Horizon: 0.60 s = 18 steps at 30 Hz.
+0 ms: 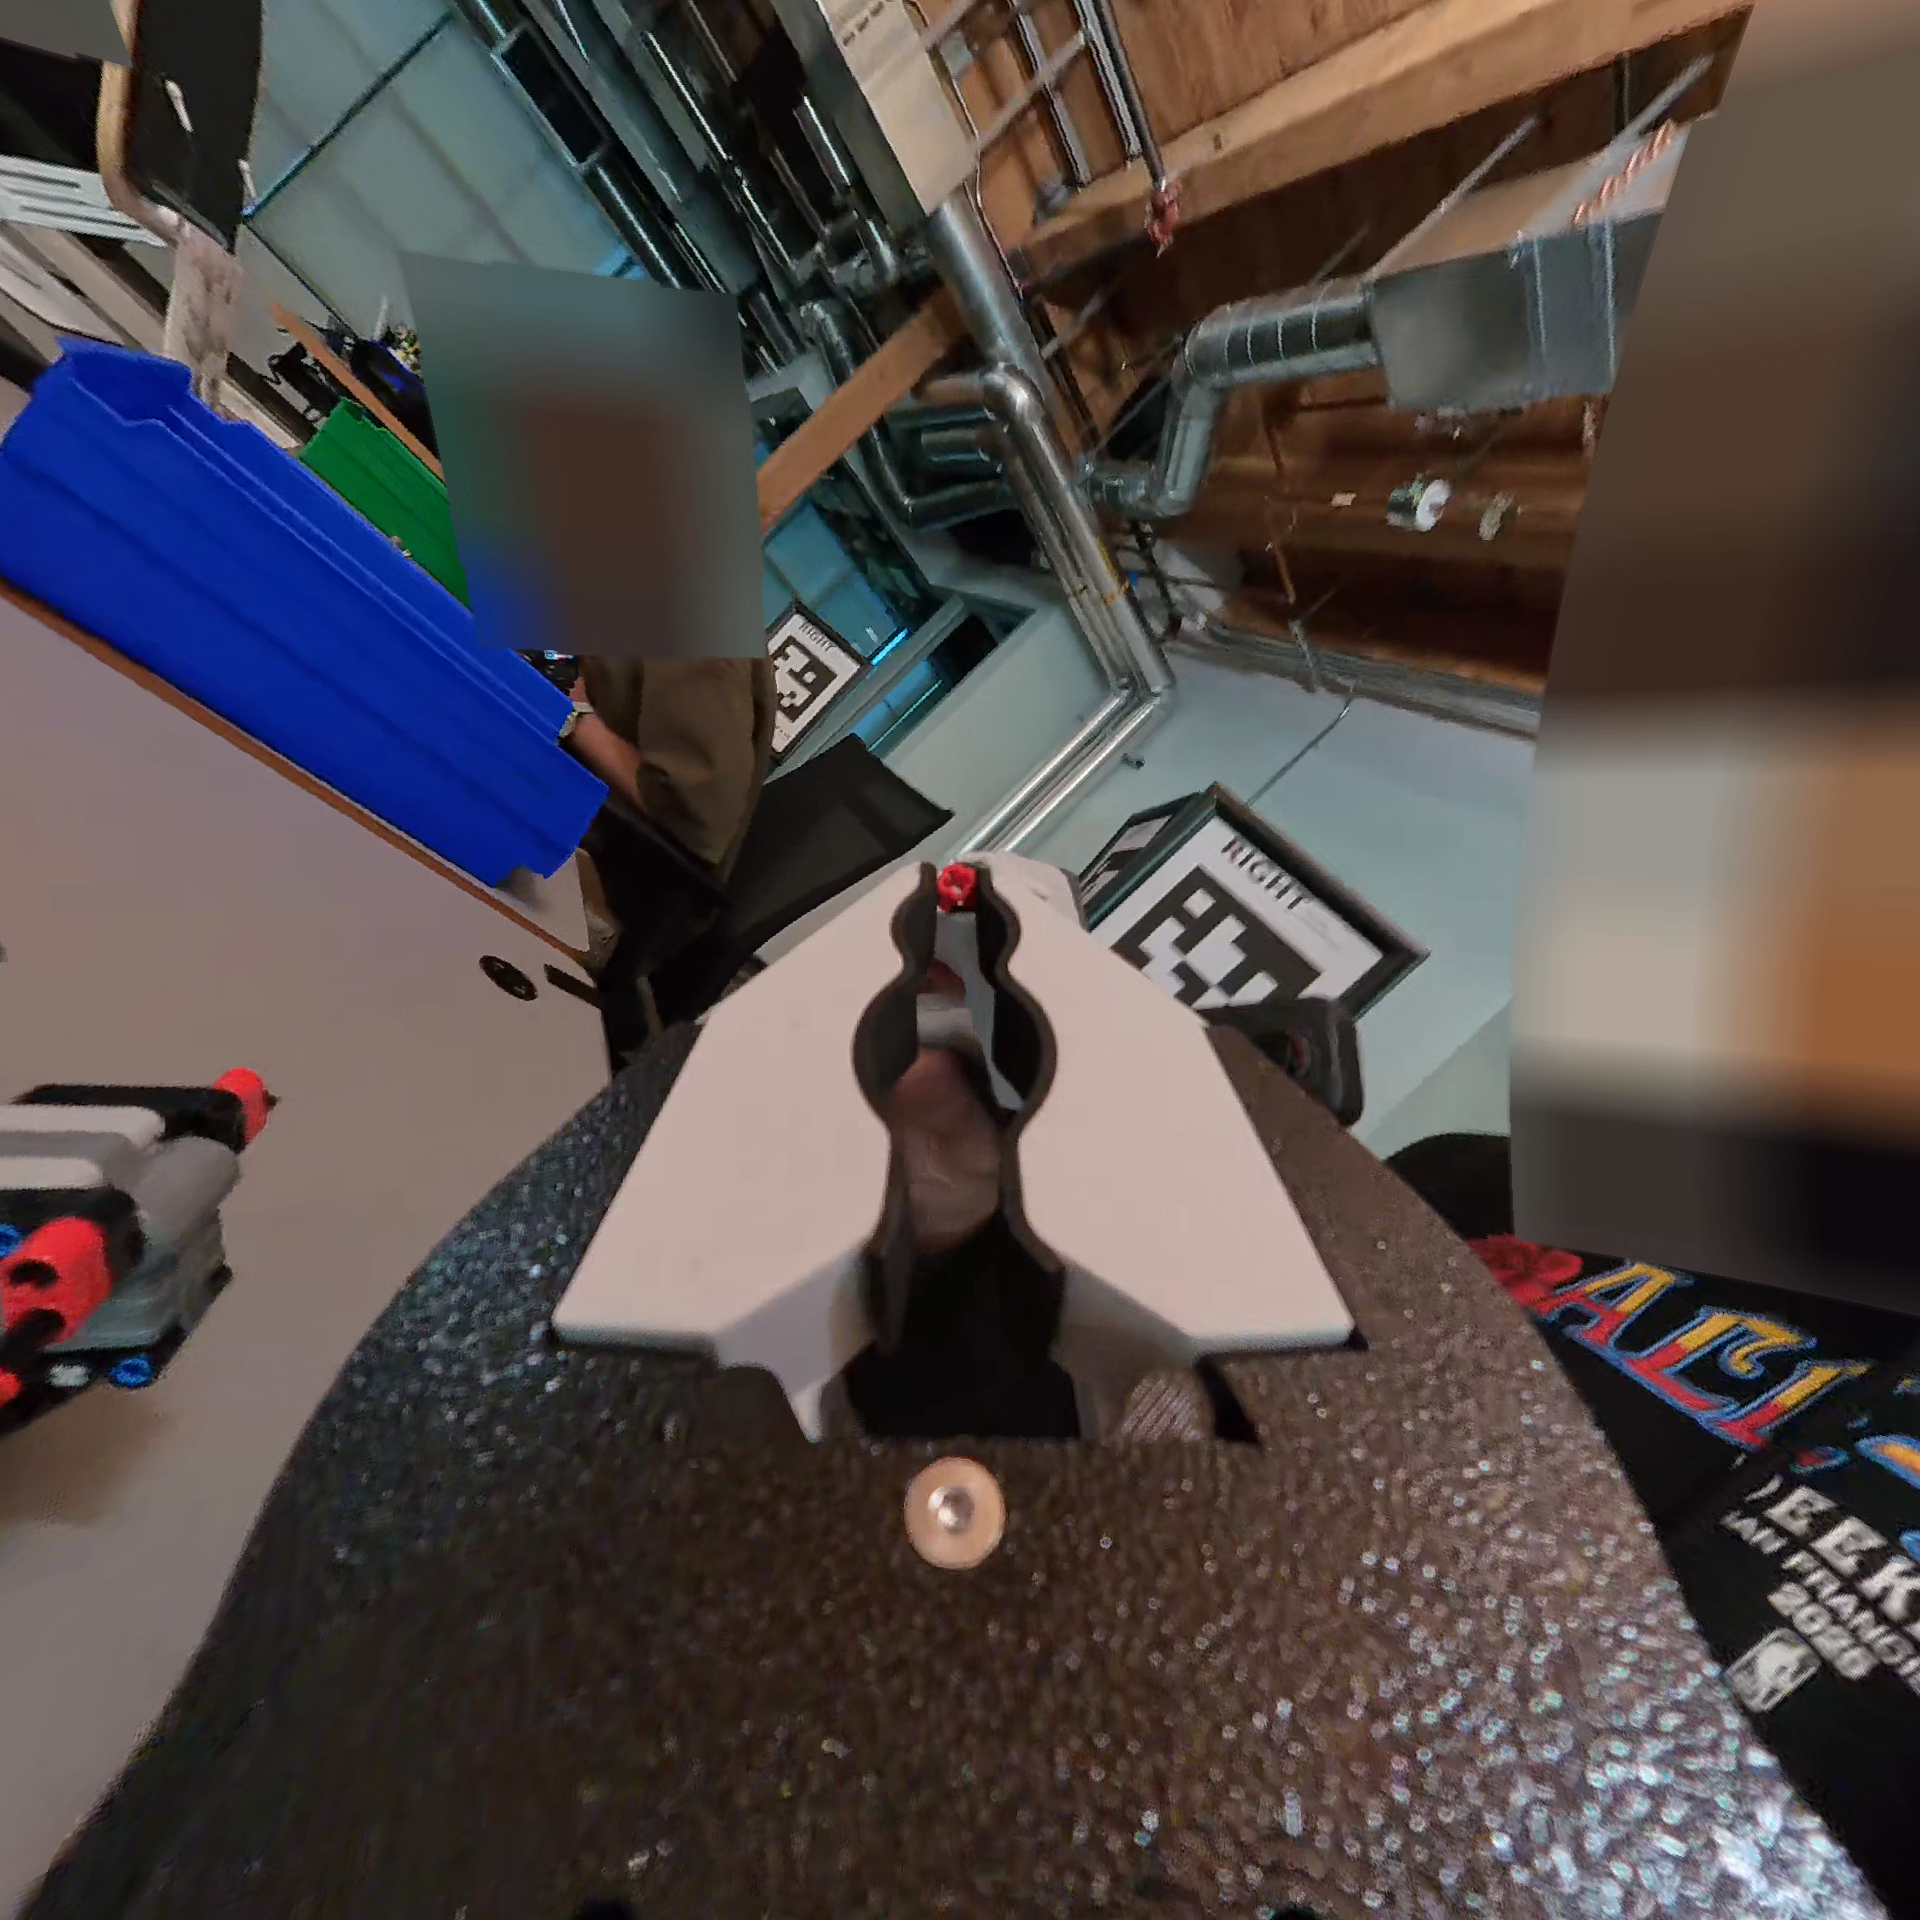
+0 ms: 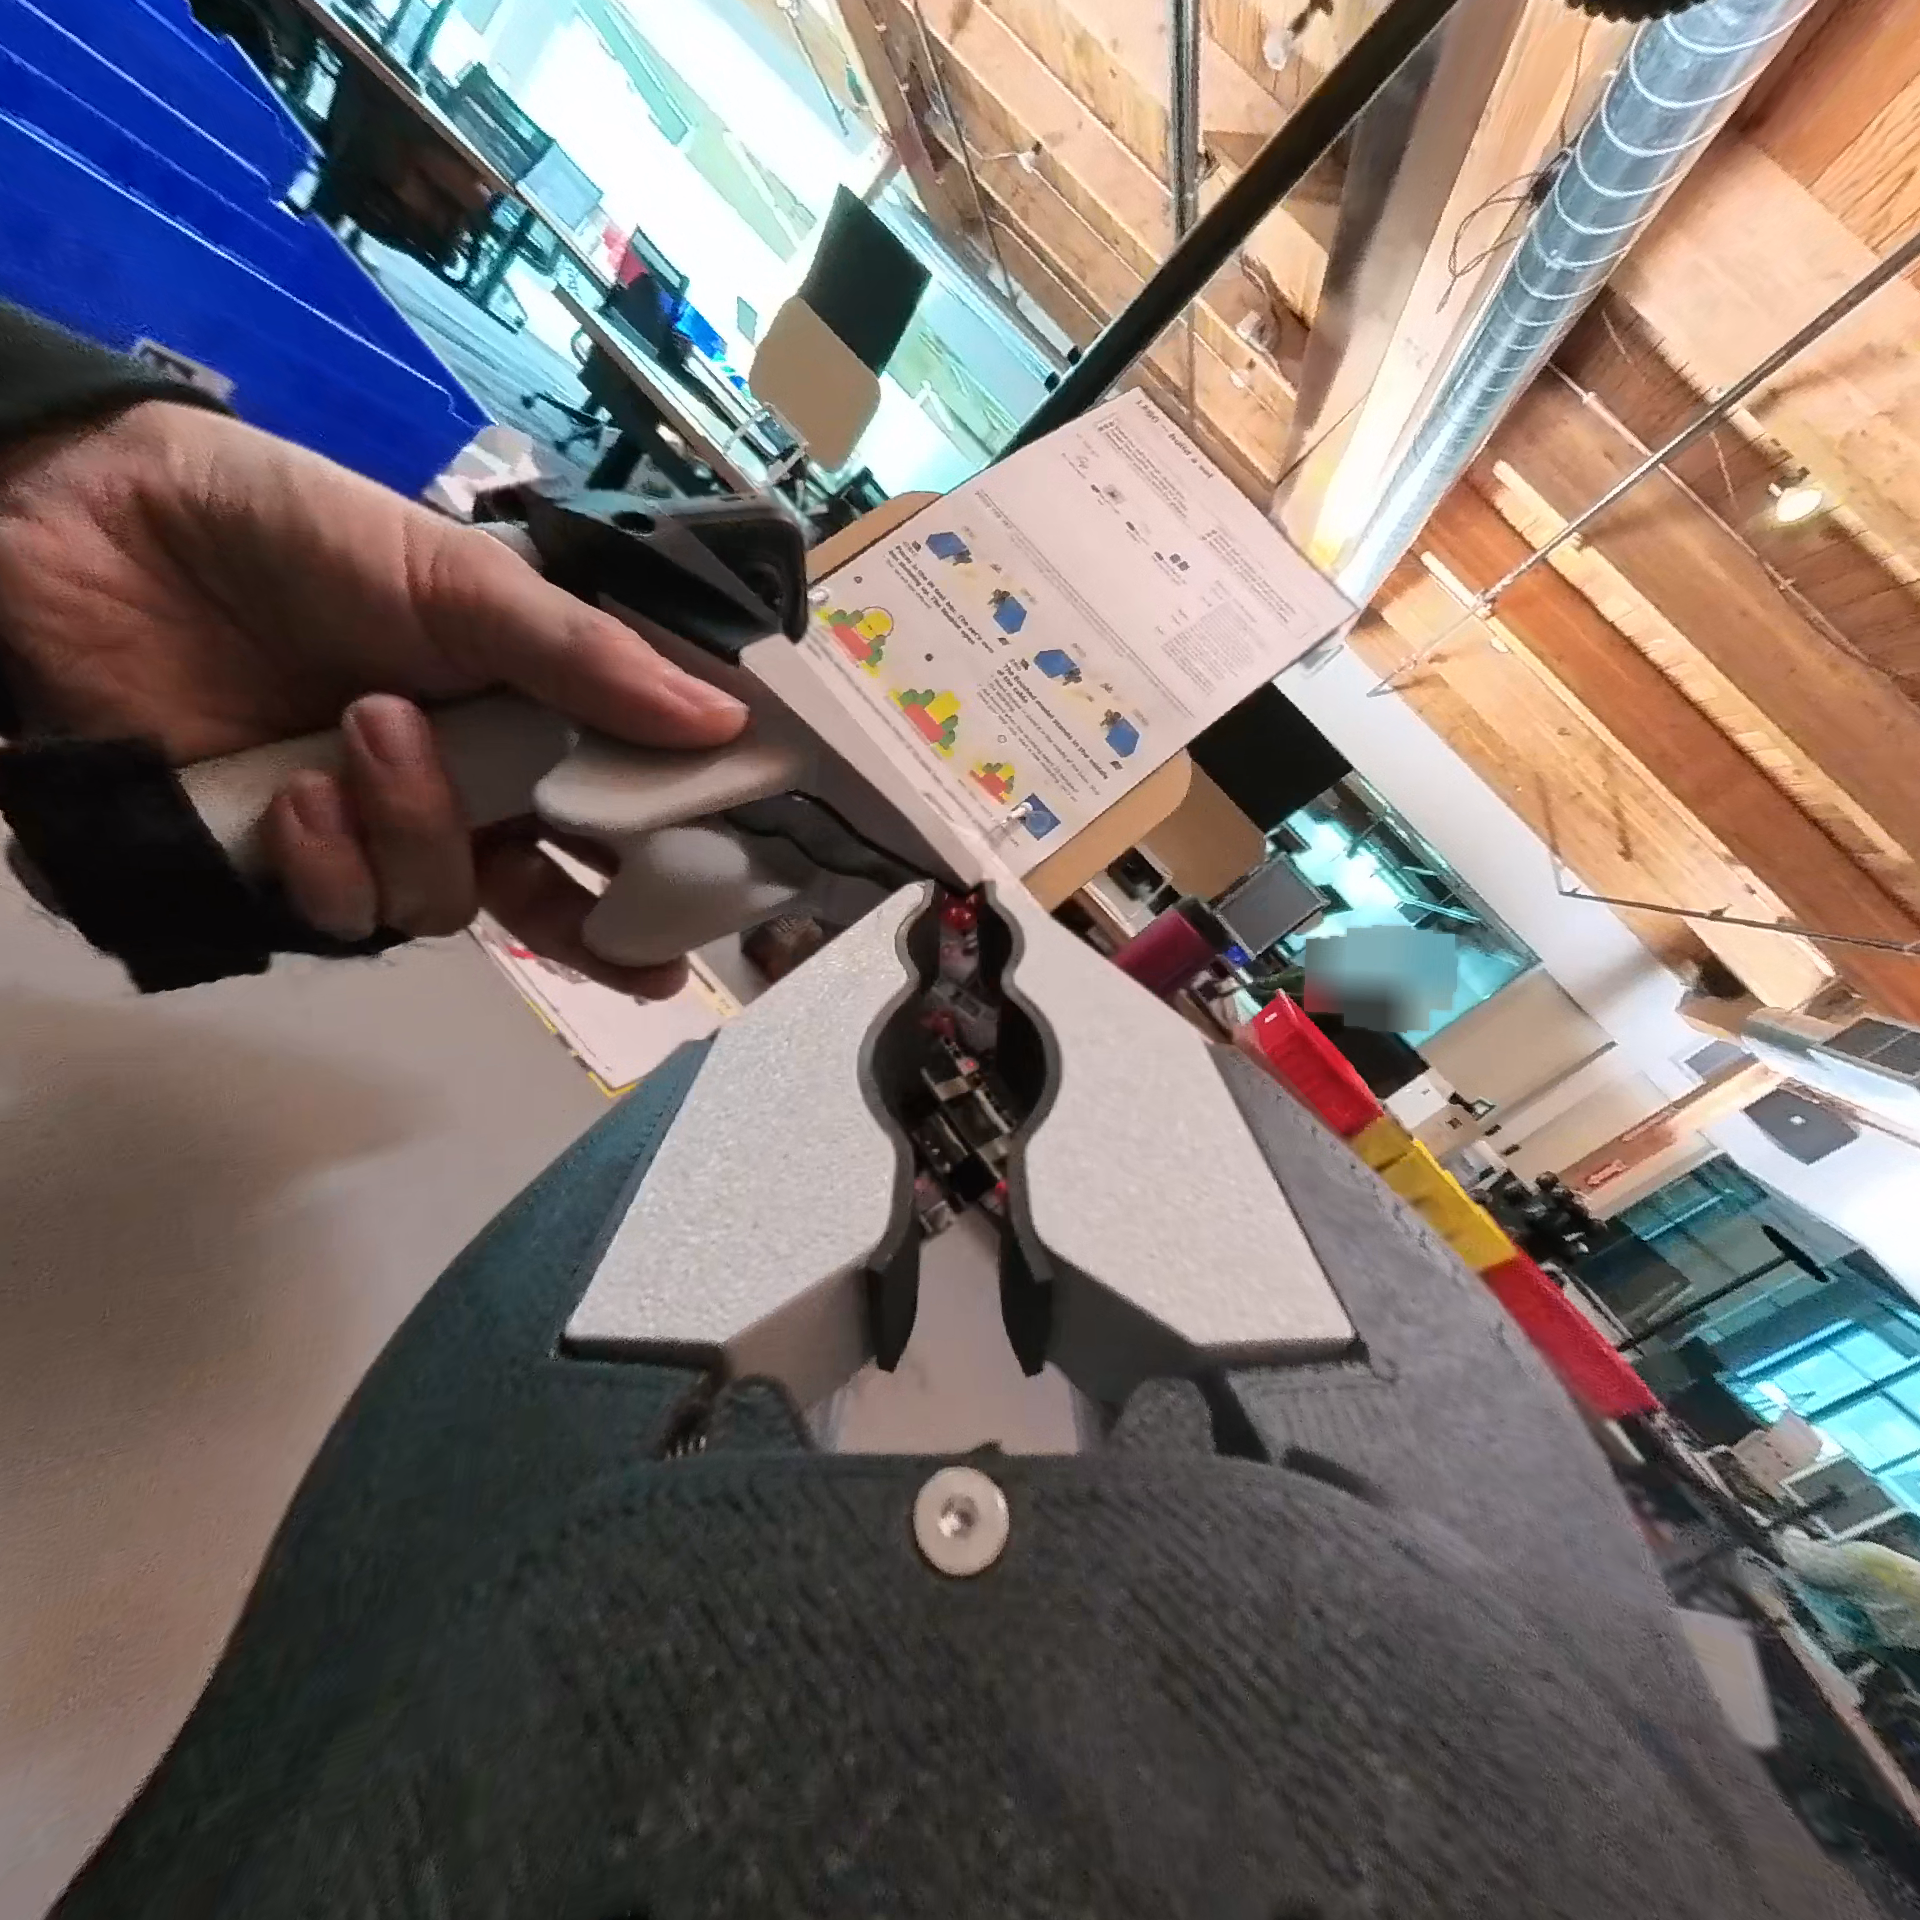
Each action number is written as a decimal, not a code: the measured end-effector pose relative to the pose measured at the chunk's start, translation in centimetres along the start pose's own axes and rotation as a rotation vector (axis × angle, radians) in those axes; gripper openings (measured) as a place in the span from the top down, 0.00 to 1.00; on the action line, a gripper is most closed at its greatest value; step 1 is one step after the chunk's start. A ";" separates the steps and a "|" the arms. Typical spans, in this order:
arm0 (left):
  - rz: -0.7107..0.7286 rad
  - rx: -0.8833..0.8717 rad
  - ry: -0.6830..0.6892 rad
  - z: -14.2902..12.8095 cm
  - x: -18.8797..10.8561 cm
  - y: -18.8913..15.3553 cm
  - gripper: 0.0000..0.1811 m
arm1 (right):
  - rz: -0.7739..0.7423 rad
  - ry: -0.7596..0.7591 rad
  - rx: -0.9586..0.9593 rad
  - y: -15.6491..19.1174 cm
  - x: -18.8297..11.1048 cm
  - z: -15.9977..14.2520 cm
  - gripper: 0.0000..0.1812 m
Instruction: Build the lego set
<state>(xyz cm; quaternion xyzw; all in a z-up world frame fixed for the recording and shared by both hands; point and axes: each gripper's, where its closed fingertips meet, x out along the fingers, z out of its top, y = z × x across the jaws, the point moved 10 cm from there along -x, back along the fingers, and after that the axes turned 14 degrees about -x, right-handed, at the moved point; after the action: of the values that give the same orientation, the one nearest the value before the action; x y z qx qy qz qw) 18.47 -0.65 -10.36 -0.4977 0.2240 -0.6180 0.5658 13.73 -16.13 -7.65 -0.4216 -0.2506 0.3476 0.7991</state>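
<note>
Only the left wrist view shows the lego model (image 1: 99, 1236) at 9 o'clock on the table (image 1: 312, 914) — grey and black, with red and blue pins. The left gripper (image 1: 954, 894) pinches a small red piece (image 1: 954, 886). The right wrist view alone shows an instruction sheet (image 2: 1060, 644) at 12 o'clock — the right gripper (image 2: 956, 914) nearly pressed together, its tips meeting the left gripper's.
</note>
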 end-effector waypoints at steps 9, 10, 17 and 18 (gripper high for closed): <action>0.118 0.241 0.128 1.0 -0.8 -0.9 0.93 | 0.070 -0.037 0.051 -0.5 -0.9 -0.9 0.97; 0.130 0.249 0.152 1.1 -0.8 -1.0 0.93 | 0.076 -0.037 0.043 -0.4 -0.9 -0.9 0.97; 0.174 0.240 0.286 0.8 -0.5 -0.9 0.96 | 0.154 -0.054 0.001 0.3 -0.5 -0.7 0.97; 0.176 0.237 0.293 0.8 -0.6 -0.9 0.98 | 0.163 -0.050 -0.005 0.3 -0.6 -0.8 0.97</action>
<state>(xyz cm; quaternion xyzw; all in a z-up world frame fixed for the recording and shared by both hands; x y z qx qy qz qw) 18.66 0.31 -9.48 -0.3109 0.2722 -0.6542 0.6335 13.78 -16.83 -8.37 -0.4335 -0.2364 0.4213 0.7607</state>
